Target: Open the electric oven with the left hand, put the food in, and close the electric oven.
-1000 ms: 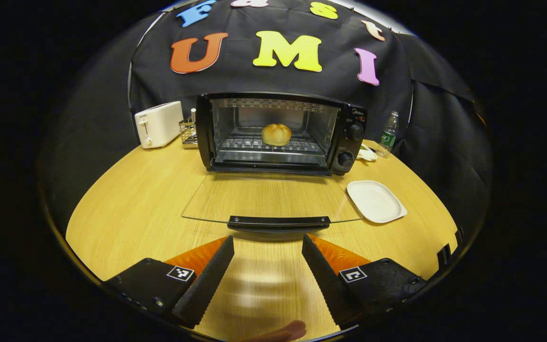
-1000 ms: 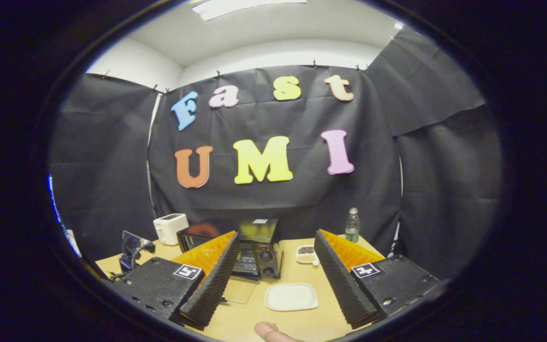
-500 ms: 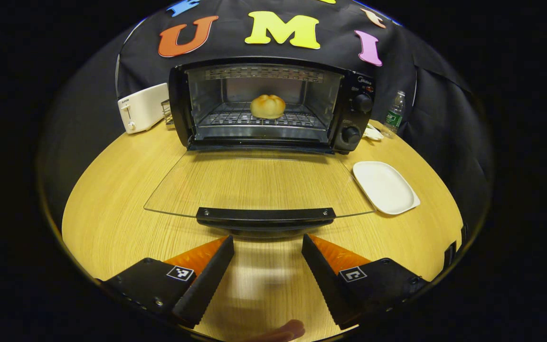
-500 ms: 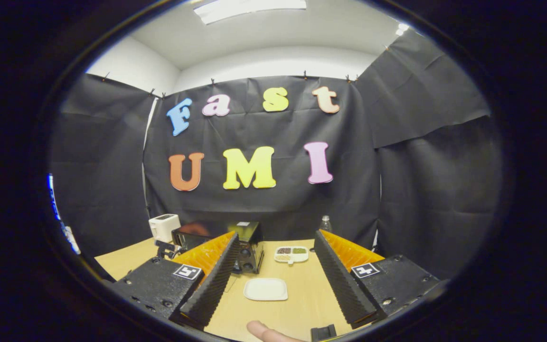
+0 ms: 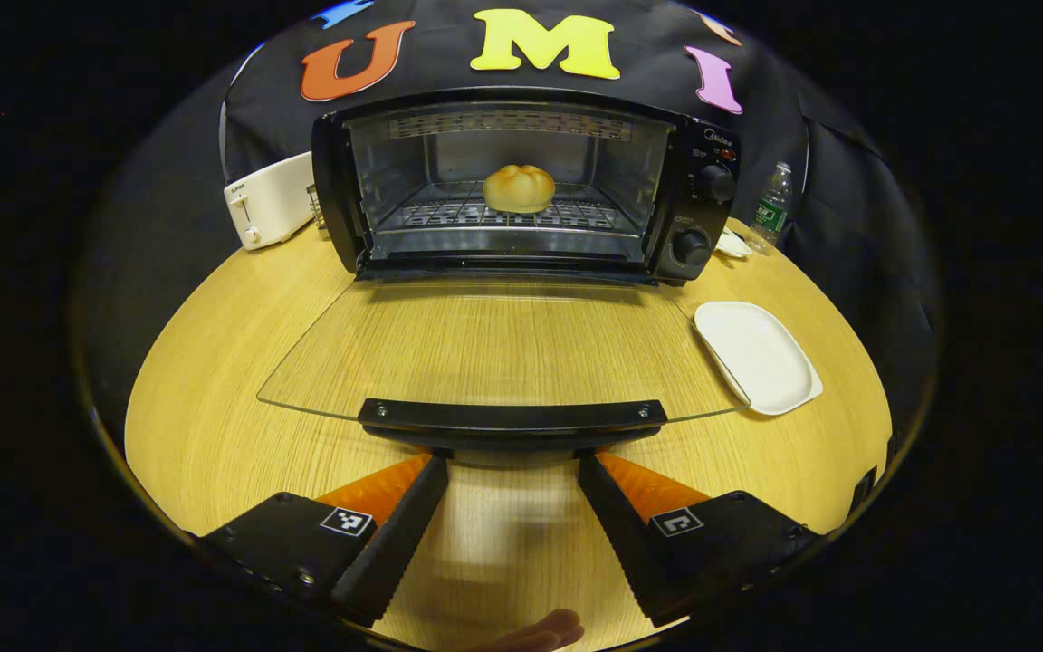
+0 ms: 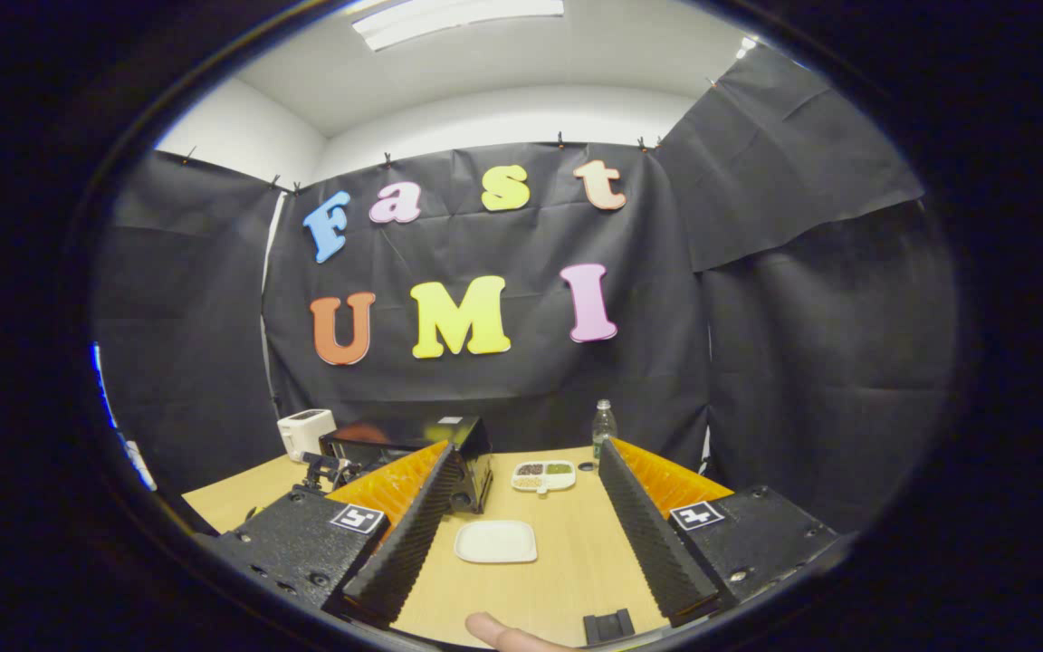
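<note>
Oven: at the table's far side, square ahead in the left gripper view. Door is folded down flat, glass level over the table.
Food: bun sits on the wire rack, mid-cavity. Loading looks done; closing the door is what's left.
Door handle: dark bar on the door's near edge, long axis running left-right across the view, crosswise to the left tool's reach.
Left tool: fingers spread wide, nothing between them. Fingertips sit just under and in front of the handle, one towards each side of its middle. Touching or a hair apart, can't tell.
Key relation: handle lies dead ahead of and slightly above the left tool, centred between its fingers. My read is that the next move is getting under or onto the bar and swinging it up and away towards the oven front.
Right tool: fingers wide apart, empty, held well back and high, aimed over the table. Left tool is much the nearer to the handle.
White plate: bare, on the table beside the door's right edge; should stay out of the door's swing.
Risk: glass door pivots at the bottom edge; an off-centre push could slip off the bar.
</note>
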The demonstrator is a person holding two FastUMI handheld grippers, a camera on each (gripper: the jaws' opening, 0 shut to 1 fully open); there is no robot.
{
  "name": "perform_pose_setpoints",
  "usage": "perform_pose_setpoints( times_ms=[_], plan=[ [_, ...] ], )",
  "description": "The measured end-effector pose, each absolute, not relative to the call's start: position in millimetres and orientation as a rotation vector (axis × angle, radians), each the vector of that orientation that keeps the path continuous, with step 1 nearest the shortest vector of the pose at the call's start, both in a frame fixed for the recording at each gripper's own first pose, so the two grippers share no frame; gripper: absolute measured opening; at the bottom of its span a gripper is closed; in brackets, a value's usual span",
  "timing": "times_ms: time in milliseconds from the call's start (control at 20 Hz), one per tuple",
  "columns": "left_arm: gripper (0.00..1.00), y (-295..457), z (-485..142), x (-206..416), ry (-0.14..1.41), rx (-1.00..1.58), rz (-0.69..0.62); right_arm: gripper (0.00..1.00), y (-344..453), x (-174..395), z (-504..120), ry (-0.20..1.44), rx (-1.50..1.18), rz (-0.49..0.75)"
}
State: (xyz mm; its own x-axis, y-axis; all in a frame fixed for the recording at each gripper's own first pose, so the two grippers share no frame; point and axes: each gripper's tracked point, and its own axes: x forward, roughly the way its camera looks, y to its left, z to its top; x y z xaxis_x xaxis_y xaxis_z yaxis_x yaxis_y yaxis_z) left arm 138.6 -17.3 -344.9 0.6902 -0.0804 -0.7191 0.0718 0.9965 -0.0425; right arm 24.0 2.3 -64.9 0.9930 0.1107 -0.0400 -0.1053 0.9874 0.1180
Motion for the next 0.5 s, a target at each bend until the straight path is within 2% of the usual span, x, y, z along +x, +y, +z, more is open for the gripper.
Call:
perform_pose_setpoints(
  times_ms=[250, 300, 350, 450, 500],
  plan=[
    [0.95, -18, -334, 143, 0.777, -0.042, -0.089, 0.96, -2, 28, -74, 0.069, 0.132, 0.095],
    [1.00, -19, -331, 145, 0.770, -0.046, -0.092, 0.96, -2, 29, -75, 0.071, 0.135, 0.098],
    [0.96, -19, -327, 146, 0.760, -0.052, -0.095, 0.96, -1, 29, -75, 0.073, 0.138, 0.101],
    [0.96, -18, -318, 150, 0.739, -0.056, -0.094, 0.96, 2, 30, -76, 0.076, 0.141, 0.110],
    [0.88, -16, -314, 153, 0.728, -0.050, -0.086, 0.96, 4, 31, -76, 0.078, 0.142, 0.115]
  ],
)
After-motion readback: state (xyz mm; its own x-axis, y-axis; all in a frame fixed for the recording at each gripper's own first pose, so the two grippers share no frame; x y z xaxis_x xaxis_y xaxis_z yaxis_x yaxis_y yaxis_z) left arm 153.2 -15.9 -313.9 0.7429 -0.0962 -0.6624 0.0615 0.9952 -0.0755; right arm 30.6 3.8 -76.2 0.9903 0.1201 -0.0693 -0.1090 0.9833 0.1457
